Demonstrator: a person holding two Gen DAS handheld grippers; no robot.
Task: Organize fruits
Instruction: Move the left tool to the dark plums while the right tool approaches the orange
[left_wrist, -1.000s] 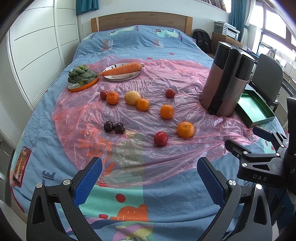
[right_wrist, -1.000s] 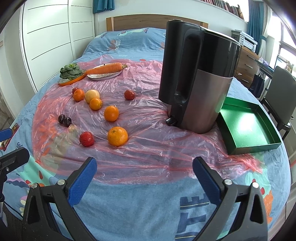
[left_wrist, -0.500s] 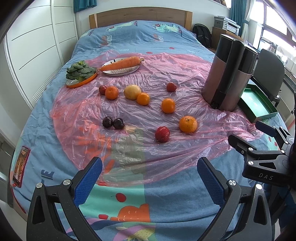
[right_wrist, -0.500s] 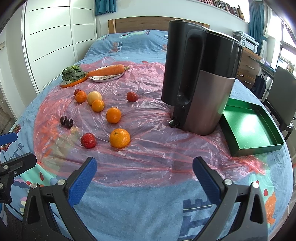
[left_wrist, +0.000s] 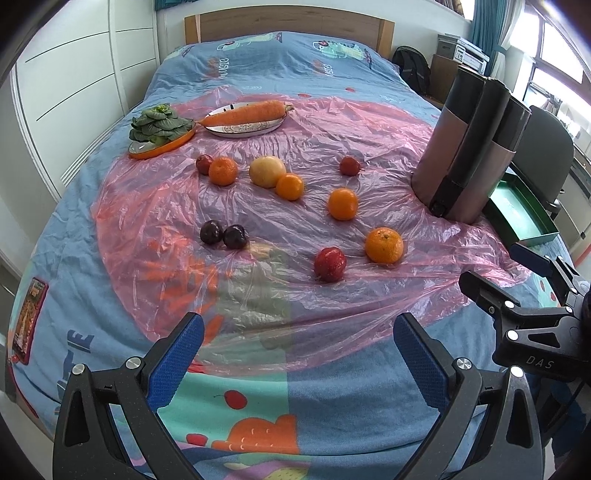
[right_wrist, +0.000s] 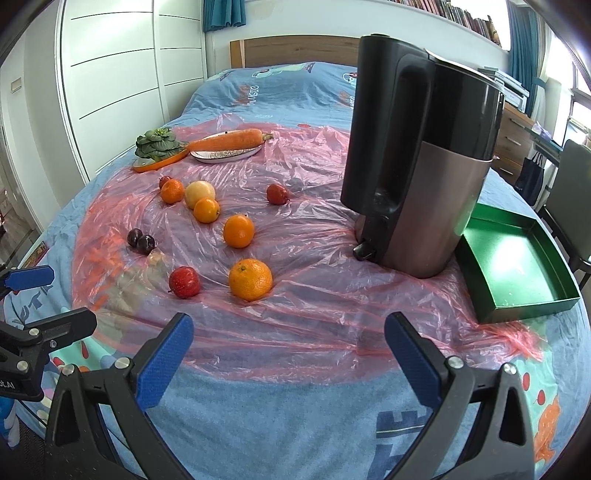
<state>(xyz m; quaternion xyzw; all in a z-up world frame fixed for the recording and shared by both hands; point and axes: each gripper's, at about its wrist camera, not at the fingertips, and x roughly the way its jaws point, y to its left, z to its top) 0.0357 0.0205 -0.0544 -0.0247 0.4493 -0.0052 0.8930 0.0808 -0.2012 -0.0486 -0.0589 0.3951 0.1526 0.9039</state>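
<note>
At the far left of the crinkled pink plastic sheet (left_wrist: 369, 122) spread over the blue cartoon-print bed (left_wrist: 92, 221), a bunch of green leafy vegetable on an orange-rimmed dish (left_wrist: 159, 127) sits touching the tip of a long orange carrot on a patterned white plate (left_wrist: 243, 117), both near the sheet's far-left edge. Nearer, the fruits lie loose on the sheet: two dark purple plums (left_wrist: 223, 233) touching each other, a small red fruit (left_wrist: 204, 164) against an orange mandarin (left_wrist: 222, 170), a pale yellow round fruit (left_wrist: 267, 171) touching another mandarin, then a red apple (left_wrist: 330, 264) just beside a large dimpled orange (left_wrist: 384, 244). A bare band of sheet and bedspread runs between these and both tools. The left gripper (left_wrist: 299, 350) hangs spread wide and empty over the bed's near edge; the right gripper (right_wrist: 288, 349) is likewise wide apart, holding nothing. Right of the fruit stands a tall black and bronze juicer (right_wrist: 421, 166), and beyond it an empty green square tray (right_wrist: 517, 258) at the bed's right edge. Compared with a second ago, both cameras have edged forward: the fruit sits slightly closer, nothing on the sheet displaced.
</note>
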